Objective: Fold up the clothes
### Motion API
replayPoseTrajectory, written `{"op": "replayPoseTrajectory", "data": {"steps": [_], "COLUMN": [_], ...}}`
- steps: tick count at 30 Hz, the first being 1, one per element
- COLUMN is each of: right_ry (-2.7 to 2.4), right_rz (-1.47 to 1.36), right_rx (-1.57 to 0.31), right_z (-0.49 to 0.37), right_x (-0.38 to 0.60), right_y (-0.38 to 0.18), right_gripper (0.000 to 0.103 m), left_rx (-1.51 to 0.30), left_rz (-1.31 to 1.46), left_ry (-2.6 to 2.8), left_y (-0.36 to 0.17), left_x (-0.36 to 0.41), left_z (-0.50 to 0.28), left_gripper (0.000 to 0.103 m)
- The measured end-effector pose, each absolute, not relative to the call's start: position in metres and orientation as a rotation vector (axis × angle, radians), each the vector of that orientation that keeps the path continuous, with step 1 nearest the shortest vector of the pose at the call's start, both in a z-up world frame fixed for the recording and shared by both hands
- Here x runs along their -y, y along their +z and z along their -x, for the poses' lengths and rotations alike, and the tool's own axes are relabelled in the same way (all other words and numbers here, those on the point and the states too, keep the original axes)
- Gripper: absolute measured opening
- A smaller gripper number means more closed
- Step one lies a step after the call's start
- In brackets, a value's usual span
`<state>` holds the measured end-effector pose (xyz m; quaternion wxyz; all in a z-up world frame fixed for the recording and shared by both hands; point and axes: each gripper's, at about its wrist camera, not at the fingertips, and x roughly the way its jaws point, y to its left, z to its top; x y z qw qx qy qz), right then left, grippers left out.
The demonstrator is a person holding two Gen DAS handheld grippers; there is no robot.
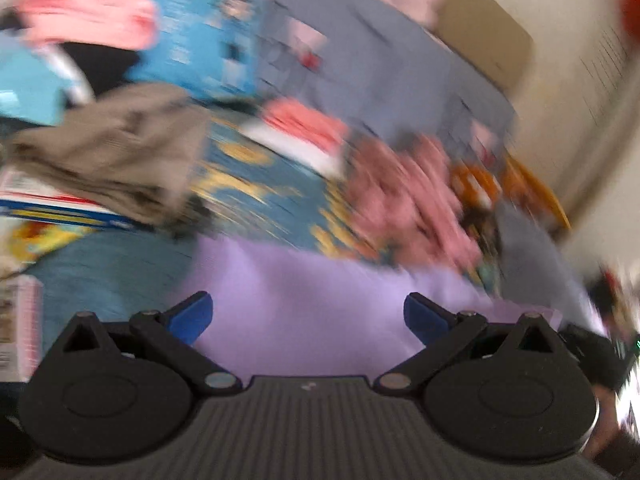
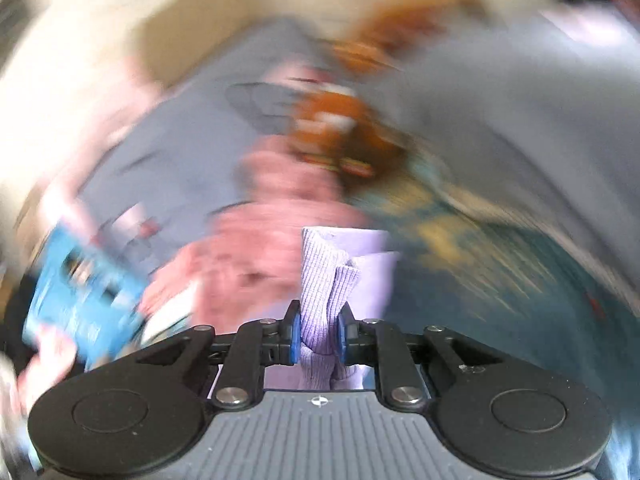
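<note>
Mid-fold on a lilac ribbed-knit garment [image 2: 324,280]: right gripper [image 2: 318,334] pinched tight on a bunched ribbed edge of it, blue pads [image 2: 293,338] pressed into the cloth from both sides, fabric standing up between them. Left gripper [image 1: 308,318] spread wide, blue fingertips [image 1: 192,316] well apart, nothing between them, hovering just over the flat lilac panel [image 1: 320,300] spread at the near edge of the bed. Judged step: carrying one edge or sleeve across while the other tong is free. Next move probably calls for lowering the left gripper onto the opposite edge or pinning the panel, then laying the held part over straight, without dragging the whole piece. Heavy motion blur in both views, so exact fold line unclear. Clutter beyond the garment on the blue-and-yellow patterned bedspread [image 1: 248,184]: pink crumpled clothing [image 1: 408,196], khaki-grey pile [image 1: 116,152], red-and-white item [image 1: 304,136], blue printed box [image 1: 208,28] toward the far left corner, grey-blue sheet [image 1: 380,64] by the beige headboard [image 1: 484,36], orange item [image 1: 476,180] at the far right edge. Print visible on the blue box and on a carton at the left edge [image 1: 20,320], all unreadable through blur; no brand legible anywhere.
</note>
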<state>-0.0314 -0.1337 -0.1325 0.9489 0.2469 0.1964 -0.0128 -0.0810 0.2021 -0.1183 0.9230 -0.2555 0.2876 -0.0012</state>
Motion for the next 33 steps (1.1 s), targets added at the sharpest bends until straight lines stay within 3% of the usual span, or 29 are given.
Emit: {"op": "replayPoseTrajectory", "data": {"steps": [8, 16, 20, 28, 33], "right_ry": [0.376, 0.582, 0.584, 0.680, 0.788], "right_rz": [-0.184, 0.068, 0.083, 0.187, 0.342], "right_rx": [-0.457, -0.688, -0.665, -0.382, -0.594], "right_z": [0.017, 0.029, 0.025, 0.051, 0.048], "right_x": [-0.009, -0.078, -0.075, -0.099, -0.136], "right_y": [-0.120, -0.191, -0.182, -0.126, -0.167], "right_gripper": [0.017, 0.017, 0.017, 0.017, 0.017], "left_rx": [-0.511, -0.529, -0.529, -0.523, -0.528], "left_rz": [0.626, 0.594, 0.623, 0.634, 0.632], "left_ry": [0.146, 0.135, 0.142, 0.152, 0.174], "left_y": [-0.116, -0.119, -0.122, -0.124, -0.125], "left_x": [-0.261, -0.258, -0.261, -0.263, -0.264], "left_z": [0.099, 0.093, 0.096, 0.097, 0.097], "left_gripper": [0.103, 0.103, 0.103, 0.103, 0.103]}}
